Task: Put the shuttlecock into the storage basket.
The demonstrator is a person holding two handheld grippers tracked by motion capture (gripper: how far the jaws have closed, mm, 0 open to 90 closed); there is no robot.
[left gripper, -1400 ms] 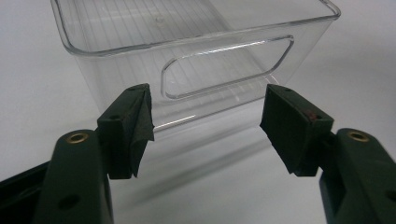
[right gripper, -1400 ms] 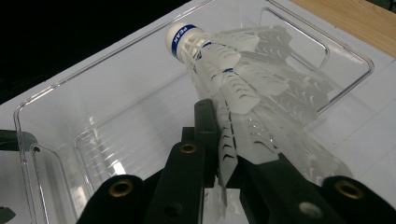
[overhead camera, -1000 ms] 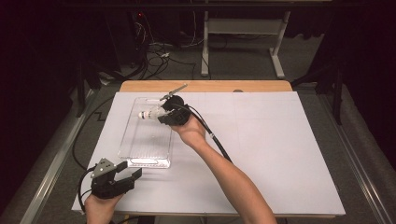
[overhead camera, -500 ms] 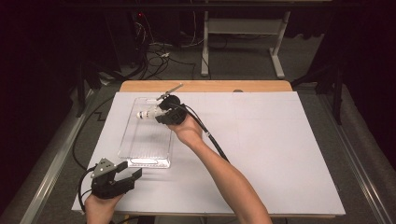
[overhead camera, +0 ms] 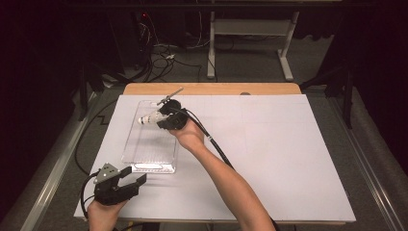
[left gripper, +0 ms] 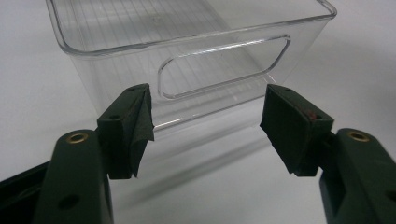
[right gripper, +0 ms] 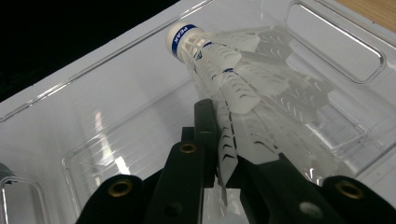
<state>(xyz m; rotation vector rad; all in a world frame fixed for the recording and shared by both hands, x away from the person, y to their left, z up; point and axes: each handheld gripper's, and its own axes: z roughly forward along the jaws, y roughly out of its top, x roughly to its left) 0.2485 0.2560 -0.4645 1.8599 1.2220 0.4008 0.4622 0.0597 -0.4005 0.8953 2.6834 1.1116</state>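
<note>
Overhead, right tool clenched on shuttlecock feathers, cork pointing away, above clear bin.

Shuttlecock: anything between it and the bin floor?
Nothing visible. The right gripper is shut on the shuttlecock over the clear bin; the bare bin floor shows beneath it.

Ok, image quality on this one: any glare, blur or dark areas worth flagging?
High view: surroundings beyond the table nearly black. Left gripper view: clear bin sharp, with bright streaks on its rim. Right gripper view: shuttlecock crisp, glare patches on the bin floor, near jaws soft.
</note>
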